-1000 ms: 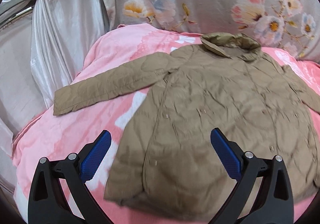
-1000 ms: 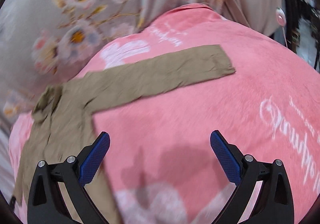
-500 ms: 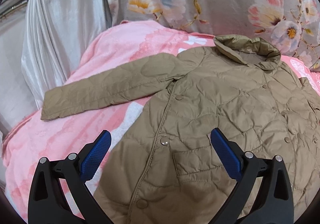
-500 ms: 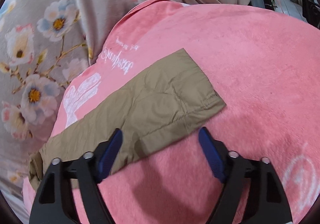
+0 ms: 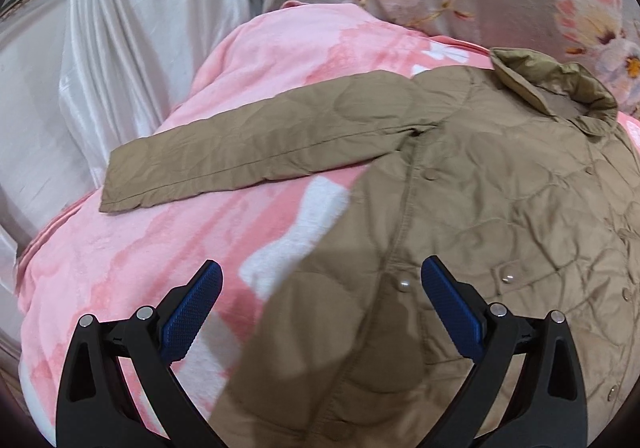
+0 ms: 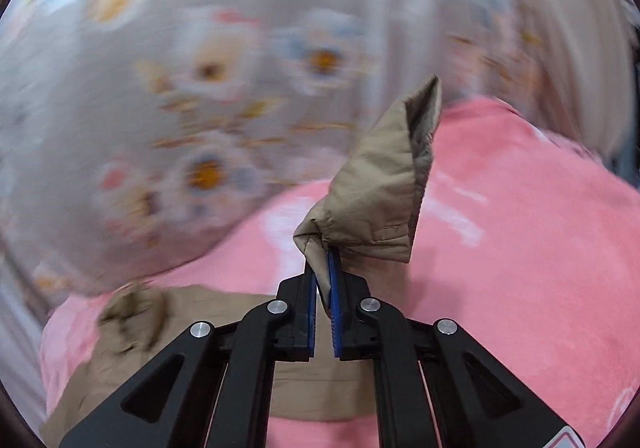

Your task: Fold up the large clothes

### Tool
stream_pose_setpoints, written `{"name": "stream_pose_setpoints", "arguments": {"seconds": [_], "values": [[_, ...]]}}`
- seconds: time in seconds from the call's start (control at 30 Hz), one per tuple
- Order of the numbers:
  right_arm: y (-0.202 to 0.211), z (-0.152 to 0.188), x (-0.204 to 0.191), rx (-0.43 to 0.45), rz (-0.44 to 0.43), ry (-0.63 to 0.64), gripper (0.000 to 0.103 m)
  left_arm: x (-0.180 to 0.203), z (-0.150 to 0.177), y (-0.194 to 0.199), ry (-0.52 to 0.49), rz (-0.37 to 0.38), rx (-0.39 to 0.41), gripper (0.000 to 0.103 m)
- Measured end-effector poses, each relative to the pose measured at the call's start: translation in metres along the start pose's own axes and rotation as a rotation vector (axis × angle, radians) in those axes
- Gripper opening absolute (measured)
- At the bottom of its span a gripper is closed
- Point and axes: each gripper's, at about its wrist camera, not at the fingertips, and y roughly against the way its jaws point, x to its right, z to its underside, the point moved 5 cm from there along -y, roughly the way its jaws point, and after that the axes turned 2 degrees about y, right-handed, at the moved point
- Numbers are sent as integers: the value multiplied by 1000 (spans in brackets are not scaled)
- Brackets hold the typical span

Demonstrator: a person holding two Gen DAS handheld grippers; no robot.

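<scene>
Over the pink blanket (image 6: 520, 248), the right gripper (image 6: 323, 268) is pinching the tan jacket's (image 5: 500, 207) sleeve cuff (image 6: 380, 187) by a thin edge that is looking likely to slip, while the left gripper (image 5: 320, 304) is hovering agape

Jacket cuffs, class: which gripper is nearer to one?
Right. The right gripper is shut on a lifted cuff. The left gripper hangs open over the jacket body, apart from the flat cuff.

A bed is covered by a pink blanket (image 5: 120, 256) filling the lower left of the frame; a tan quilted jacket (image 5: 500, 215) is spread across it at right.
</scene>
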Motion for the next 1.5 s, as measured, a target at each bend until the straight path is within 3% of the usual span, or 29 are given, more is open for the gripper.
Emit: {"name": "stream_pose_setpoints", "arguments": {"seconds": [0.03,0.2,0.3,0.53,0.63,0.73,0.8,0.83,0.87,0.93,1.07,1.17,1.23,1.4,1.5], "values": [[1,0,-45,-5,-62,73,6,-4,0,-1,4,-8,-1,97],[-7,40,-189,-99,-300,260,6,-26,-1,-4,29,-25,-10,97],[-19,81,-249,-176,-391,331,6,-39,-1,-6,42,-25,-12,97],[-50,178,-322,-395,-501,418,6,-60,0,-15,67,-7,-25,97],[-56,216,-343,-485,-510,461,7,-63,-1,-18,71,14,-32,97],[-57,247,-352,-553,-495,525,15,-63,-3,-20,83,72,-45,97],[-52,259,-352,-584,-500,544,20,-58,-7,-19,95,130,-53,97],[-48,260,-349,-592,-521,533,31,-55,-9,-18,103,170,-54,97],[-41,259,-347,-599,-567,501,50,-49,-13,-16,110,221,-57,97],[-30,252,-337,-578,-594,451,62,-37,-19,-11,121,298,-63,98],[-14,227,-305,-534,-595,365,63,1,-29,-7,135,489,-118,98],[-19,195,-248,-496,-515,229,63,39,-31,-16,163,673,-248,98],[-31,172,-192,-473,-412,109,63,56,-32,-21,193,734,-292,98],[-62,138,-79,-419,-253,-205,63,91,-29,-35,229,770,-375,98],[-85,137,-50,-439,-263,-350,63,105,-17,-52,290,767,-485,98]]}}
